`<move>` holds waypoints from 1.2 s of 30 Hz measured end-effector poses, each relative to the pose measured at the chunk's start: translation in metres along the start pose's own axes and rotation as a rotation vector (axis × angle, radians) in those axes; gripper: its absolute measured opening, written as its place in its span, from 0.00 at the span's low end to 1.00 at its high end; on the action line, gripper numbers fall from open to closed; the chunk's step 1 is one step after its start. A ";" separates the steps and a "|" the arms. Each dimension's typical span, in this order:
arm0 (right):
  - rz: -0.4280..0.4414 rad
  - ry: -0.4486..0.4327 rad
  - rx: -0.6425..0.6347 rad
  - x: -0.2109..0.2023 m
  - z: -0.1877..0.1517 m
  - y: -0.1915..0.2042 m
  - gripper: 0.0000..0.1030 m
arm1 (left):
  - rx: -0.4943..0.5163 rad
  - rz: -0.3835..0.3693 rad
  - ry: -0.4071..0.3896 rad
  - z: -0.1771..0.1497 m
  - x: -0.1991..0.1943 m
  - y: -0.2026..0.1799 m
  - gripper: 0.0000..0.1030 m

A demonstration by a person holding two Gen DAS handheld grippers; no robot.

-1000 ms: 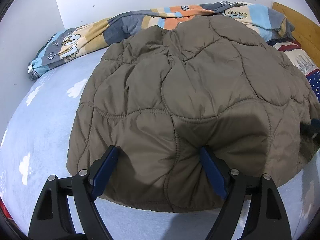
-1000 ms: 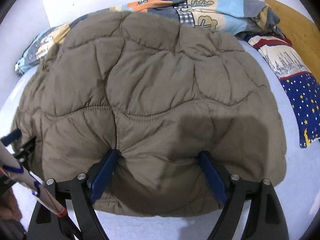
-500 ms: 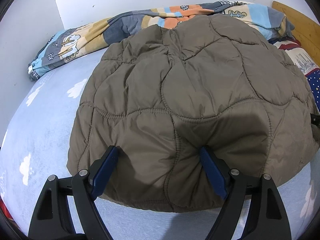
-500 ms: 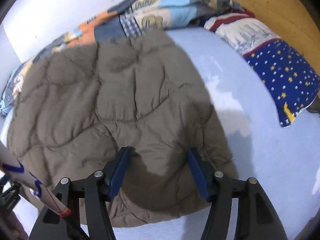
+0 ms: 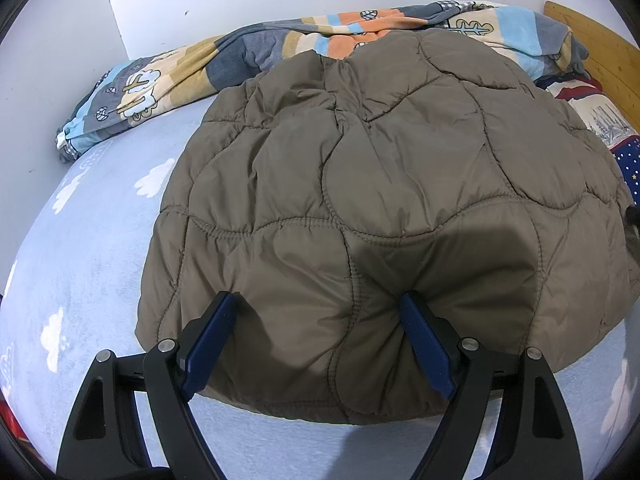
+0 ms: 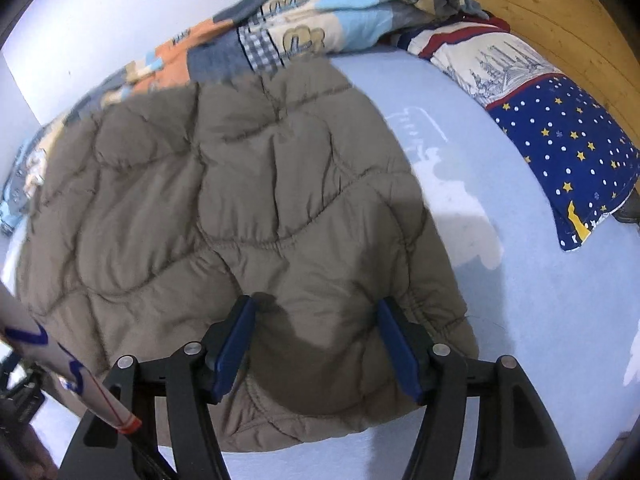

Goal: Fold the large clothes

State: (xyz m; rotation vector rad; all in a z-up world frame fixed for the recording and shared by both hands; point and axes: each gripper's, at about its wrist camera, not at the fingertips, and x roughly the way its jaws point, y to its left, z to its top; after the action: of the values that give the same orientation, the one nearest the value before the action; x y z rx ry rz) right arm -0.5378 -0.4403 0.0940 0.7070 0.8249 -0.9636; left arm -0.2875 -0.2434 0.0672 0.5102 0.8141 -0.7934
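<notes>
A brown quilted jacket (image 5: 380, 152) lies spread flat on the light blue bed sheet (image 5: 92, 240). My left gripper (image 5: 318, 298) stands over its near hem, left of the middle. Its jaws are wide and open, and both fingertips (image 5: 230, 304) dent the padding that bulges between them. In the right wrist view the jacket (image 6: 240, 184) fills the left half. My right gripper (image 6: 316, 301) is at its near right corner. Its jaws are narrower and shut on a thick bunch of the jacket, and the hem puckers beside the right pad.
A striped, patterned blanket (image 5: 240, 52) is heaped along the far wall. A blue starry pillow (image 6: 560, 148) and a wooden headboard (image 6: 540, 20) lie to the right. Bare sheet (image 6: 520, 280) stretches right of the jacket. A white sleeve with blue and red trim (image 6: 60, 372) crosses the lower left.
My right gripper slid right along the hem to the jacket's right corner, rolled a little, and its jaws narrowed onto the fabric. The left gripper and the jacket stayed put.
</notes>
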 end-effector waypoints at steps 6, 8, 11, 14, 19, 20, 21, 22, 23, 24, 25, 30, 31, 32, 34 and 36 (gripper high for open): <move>-0.046 -0.036 0.051 -0.006 0.005 -0.019 0.66 | 0.000 -0.001 0.001 0.000 0.001 0.000 0.81; -0.051 -0.001 0.068 0.004 0.003 -0.025 0.57 | 0.001 0.000 0.002 0.000 0.000 -0.001 0.81; -0.045 0.051 0.069 0.022 0.000 -0.028 0.58 | 0.002 -0.001 0.001 0.001 0.000 0.000 0.81; -0.063 0.047 0.049 0.021 0.001 -0.025 0.59 | -0.004 0.001 -0.029 0.005 -0.007 0.002 0.81; -0.107 -0.090 -0.006 -0.013 0.006 -0.010 0.59 | -0.059 0.053 -0.129 0.020 -0.020 0.024 0.81; -0.096 -0.129 -0.028 -0.020 0.006 -0.005 0.59 | -0.088 0.058 -0.110 0.022 -0.014 0.032 0.81; -0.072 -0.155 -0.039 -0.024 0.007 0.000 0.59 | -0.109 0.062 -0.091 0.024 -0.009 0.039 0.81; -0.049 -0.161 -0.042 -0.024 0.007 0.003 0.59 | -0.139 0.066 -0.066 0.025 -0.001 0.048 0.81; -0.012 -0.146 -0.045 -0.021 0.006 0.006 0.59 | -0.170 0.065 -0.036 0.024 0.008 0.057 0.81; 0.013 -0.119 -0.047 -0.015 0.005 0.009 0.59 | -0.192 0.057 -0.010 0.023 0.015 0.062 0.81; 0.025 -0.097 -0.047 -0.009 0.004 0.010 0.59 | -0.204 0.043 0.011 0.022 0.020 0.066 0.82; 0.019 0.001 -0.077 0.019 -0.006 0.017 0.60 | -0.201 0.044 0.033 0.021 0.021 0.067 0.83; 0.013 0.001 -0.087 0.019 -0.007 0.018 0.60 | -0.204 0.044 0.028 0.022 0.018 0.068 0.83; 0.013 0.005 -0.087 0.016 -0.006 0.018 0.60 | -0.209 0.040 0.025 0.023 0.016 0.069 0.83; 0.040 -0.013 -0.059 0.008 -0.002 0.013 0.60 | -0.227 0.024 0.011 0.025 0.009 0.075 0.83; 0.059 -0.052 -0.024 -0.006 0.003 0.006 0.60 | -0.242 0.036 -0.010 0.030 0.005 0.079 0.83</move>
State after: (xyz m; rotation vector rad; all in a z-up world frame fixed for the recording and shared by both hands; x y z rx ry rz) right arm -0.5336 -0.4382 0.1014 0.6794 0.7649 -0.9136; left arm -0.2104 -0.2174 0.0893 0.3043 0.8755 -0.6533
